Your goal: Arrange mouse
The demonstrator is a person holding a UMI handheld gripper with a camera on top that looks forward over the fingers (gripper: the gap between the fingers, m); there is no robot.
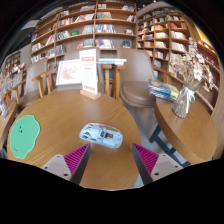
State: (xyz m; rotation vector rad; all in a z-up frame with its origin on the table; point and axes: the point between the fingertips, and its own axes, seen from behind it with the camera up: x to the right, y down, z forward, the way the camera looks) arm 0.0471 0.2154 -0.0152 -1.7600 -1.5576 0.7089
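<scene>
While the gripper [110,158] hangs just above the near edge of the table [60,110], its fingers stand wide apart and hold nothing; the pink pads [146,158] are bare. The mouse [100,134], pale with dark markings, lies flat on the wood just ahead of the fingers, a little toward the left one, clear of both pads. No contact is made. A green mat [24,136] lies at the table's left edge, well apart from the mouse. It seems the likely destination, though the task does not say so. On that reading the task is at its opening: the approach is nearly done, while the grasp, carry and placing are all outstanding. Farther on, a vase [184,100] and stacked books [163,90] sit on a second table to the right. A stand with a poster [70,72] comes next, and bookshelves [90,25] line the far wall.
</scene>
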